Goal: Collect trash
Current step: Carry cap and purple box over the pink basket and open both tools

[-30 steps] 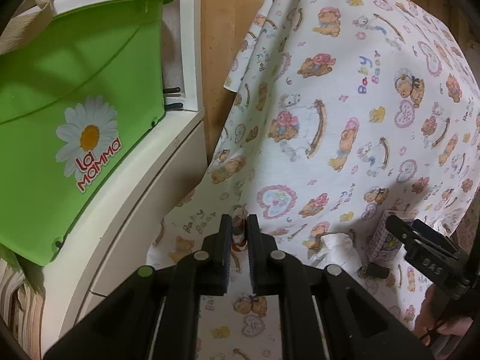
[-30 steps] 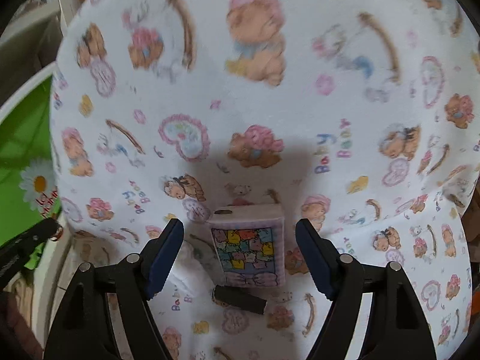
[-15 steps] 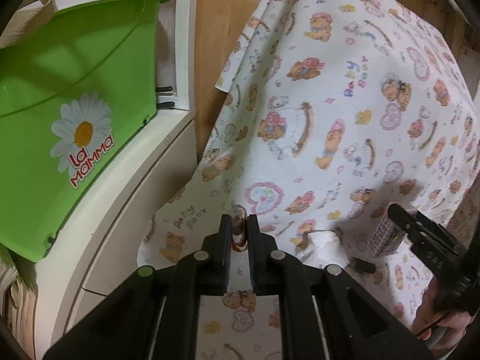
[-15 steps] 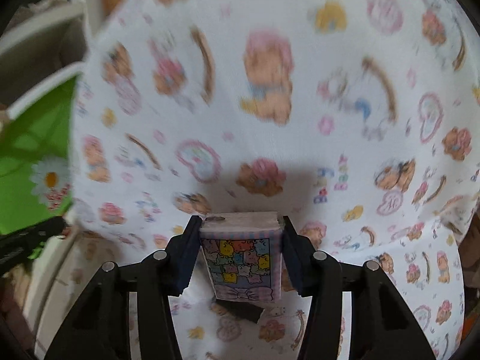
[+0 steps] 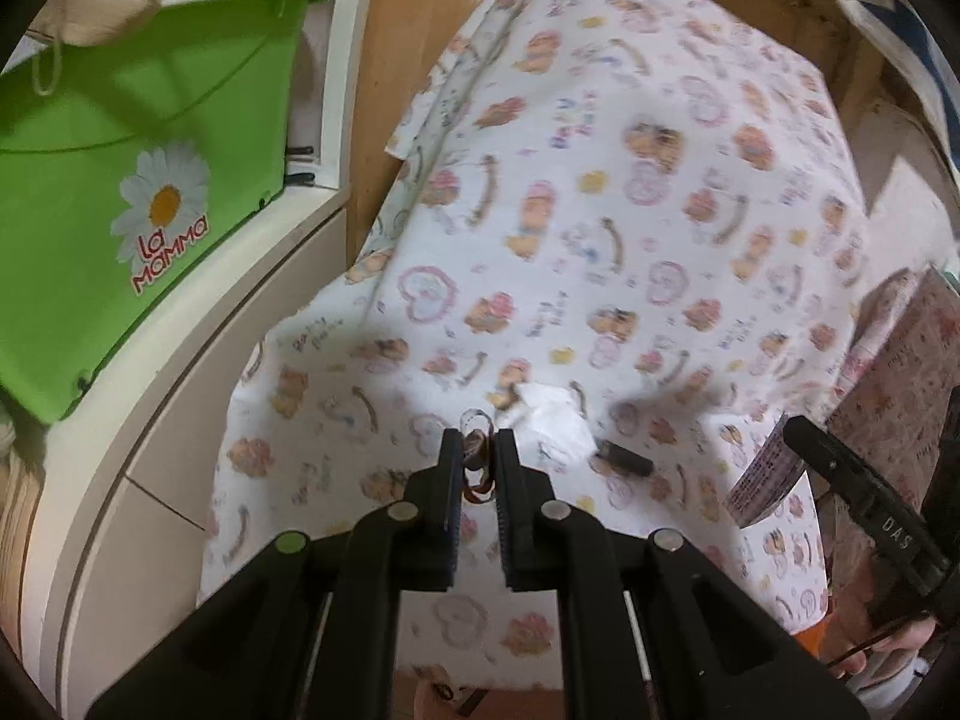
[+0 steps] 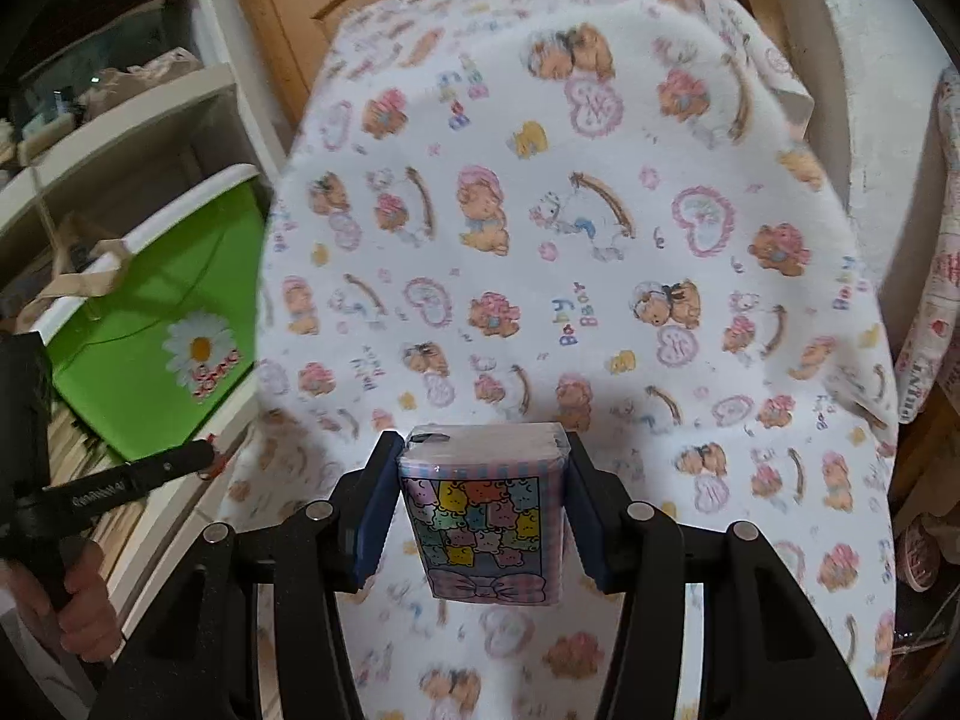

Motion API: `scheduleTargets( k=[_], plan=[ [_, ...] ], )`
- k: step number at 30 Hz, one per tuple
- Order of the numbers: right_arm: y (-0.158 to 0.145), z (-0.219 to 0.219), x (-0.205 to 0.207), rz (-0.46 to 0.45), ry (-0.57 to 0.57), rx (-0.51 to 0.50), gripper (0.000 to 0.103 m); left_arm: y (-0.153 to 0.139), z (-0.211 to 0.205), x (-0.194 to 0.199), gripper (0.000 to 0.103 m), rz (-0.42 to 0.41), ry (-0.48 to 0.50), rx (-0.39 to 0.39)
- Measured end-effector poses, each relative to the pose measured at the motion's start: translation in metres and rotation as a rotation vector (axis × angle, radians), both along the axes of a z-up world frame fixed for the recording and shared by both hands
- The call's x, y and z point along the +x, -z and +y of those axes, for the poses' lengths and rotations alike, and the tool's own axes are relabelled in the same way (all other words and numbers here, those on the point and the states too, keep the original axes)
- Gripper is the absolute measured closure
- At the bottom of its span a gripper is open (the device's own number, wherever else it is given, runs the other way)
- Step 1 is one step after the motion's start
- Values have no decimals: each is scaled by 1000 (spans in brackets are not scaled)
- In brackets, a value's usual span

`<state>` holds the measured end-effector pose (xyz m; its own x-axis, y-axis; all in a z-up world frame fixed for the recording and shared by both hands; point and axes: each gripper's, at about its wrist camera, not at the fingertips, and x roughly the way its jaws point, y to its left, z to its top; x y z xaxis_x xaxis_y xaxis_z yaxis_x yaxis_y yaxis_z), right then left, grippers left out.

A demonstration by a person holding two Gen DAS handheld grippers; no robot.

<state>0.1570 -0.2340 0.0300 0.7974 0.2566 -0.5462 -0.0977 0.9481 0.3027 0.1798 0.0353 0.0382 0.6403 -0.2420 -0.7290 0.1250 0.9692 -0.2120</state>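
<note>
My left gripper (image 5: 478,450) is shut on a small crinkled clear wrapper with red-brown marks (image 5: 477,463), held above the bear-print cloth (image 5: 600,210). A crumpled white tissue (image 5: 555,420) and a small dark cylinder (image 5: 624,459) lie on the cloth just right of it. My right gripper (image 6: 480,480) is shut on a tissue pack with pastel bears and a bow (image 6: 483,516), lifted off the cloth; the pack also shows in the left wrist view (image 5: 765,483).
A green bin with a daisy logo (image 5: 120,180) sits on a white shelf unit (image 5: 198,372) to the left; it also shows in the right wrist view (image 6: 156,324). Wooden panels (image 5: 390,60) stand behind the cloth. A patterned cloth (image 6: 942,276) hangs at the right.
My right gripper closed on the tissue pack and lifted it up and back off the cloth. My left gripper, still shut on the wrapper, has pulled back and upward.
</note>
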Motion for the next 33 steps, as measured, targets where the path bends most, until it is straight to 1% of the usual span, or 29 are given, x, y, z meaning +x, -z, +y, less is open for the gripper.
scheduleTargets(
  k=[3,4,6,7,9,12,13,14,16,17,19,20,22,24,27,28,29,31,32,33],
  plan=[
    [-5,3,-22,-24,-8,-18,49,7,-8,-20,94,9,21,6],
    [-5,1,-31,-23,-11,-22,49,10,-12,-25,94,16,25,23],
    [-4,2,-46,-11,-25,-8,49,12,-16,-34,94,12,-6,63],
    [-5,0,-53,-7,-29,1,49,11,-17,-39,94,6,-10,65],
    [-7,0,-72,-2,-49,19,49,9,-21,-53,94,-6,18,47],
    [-8,5,-93,-3,-75,7,49,9,-27,-74,94,-19,45,46],
    [-8,6,-98,7,-71,8,49,10,-29,-79,94,-16,46,54],
    [-8,7,-107,37,-52,23,49,10,-32,-85,94,-8,53,64],
    [-11,11,-120,43,-85,72,49,5,-36,-96,94,-4,78,57],
    [-16,17,-129,42,-129,76,49,-1,-38,-102,94,-6,85,61],
    [-24,26,-141,31,-161,44,49,-9,-43,-113,94,-16,100,70],
    [-29,30,-152,8,-174,29,49,-14,-45,-120,94,-26,106,71],
    [-32,35,-164,-4,-184,20,49,-17,-46,-130,94,-32,118,56],
    [-28,40,-176,20,-209,26,49,-11,-47,-137,94,-19,124,35],
    [-15,42,-184,97,-250,97,49,15,-47,-139,94,31,94,33],
    [-12,43,-185,108,-258,107,49,25,-46,-139,94,56,81,37],
    [-6,43,-187,110,-259,101,49,35,-46,-138,94,88,87,28],
    [6,42,-185,122,-227,51,49,49,-45,-137,94,133,105,14],
    [11,42,-182,138,-218,39,49,56,-45,-136,94,154,107,18],
    [23,41,-178,173,-217,38,49,62,-43,-134,94,175,115,12]
  ],
)
